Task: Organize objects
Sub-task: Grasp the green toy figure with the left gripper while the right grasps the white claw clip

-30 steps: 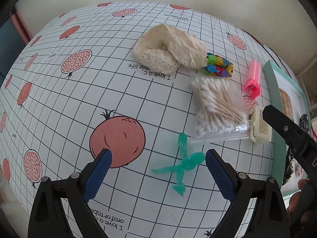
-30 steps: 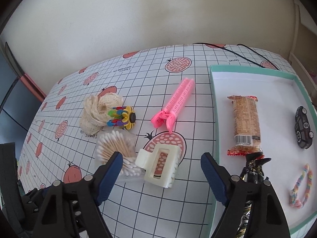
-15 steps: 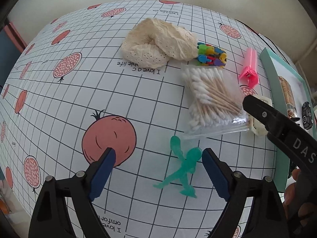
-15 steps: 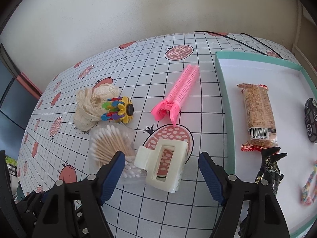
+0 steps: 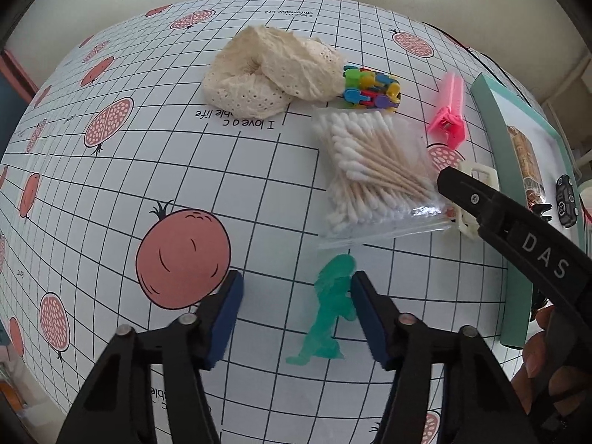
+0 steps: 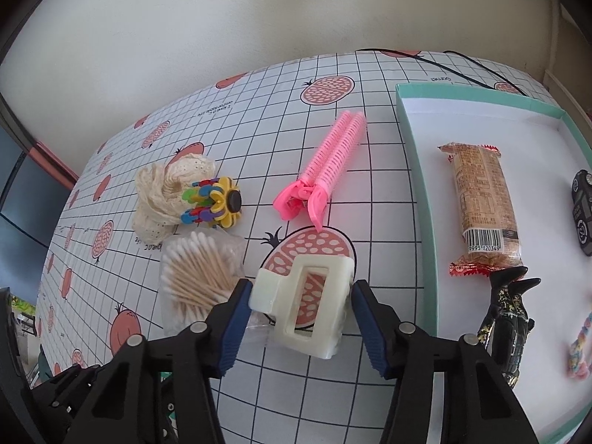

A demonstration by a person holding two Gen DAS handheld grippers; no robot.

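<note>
A translucent green toy figure (image 5: 333, 303) lies on the grid-patterned tablecloth between the jaws of my left gripper (image 5: 296, 285). Those jaws are closing: the right pad is against the figure, the left pad still well off it. A cream hair claw clip (image 6: 272, 292) lies flat between the jaws of my right gripper (image 6: 301, 292), which are closing too. The left pad meets the clip's corner and a sliver of gap shows at the right pad. In the left wrist view one black finger of the right gripper (image 5: 481, 203) covers most of the clip (image 5: 477, 174).
A bag of cotton swabs (image 5: 373, 174) touches the clip's left side. Beyond lie a cream lace cloth (image 5: 266, 77), a colourful clip toy (image 5: 370, 88) and a pink hair roller (image 6: 329, 170). The teal tray (image 6: 418, 185) on the right holds a snack bar (image 6: 484, 199), toy car (image 6: 582, 211) and black figurine (image 6: 510, 325).
Both pairs of jaws have narrowed. The left gripper slid over so the green figure now rests against its right pad. The right gripper's pads have come in close to the cream clip.
</note>
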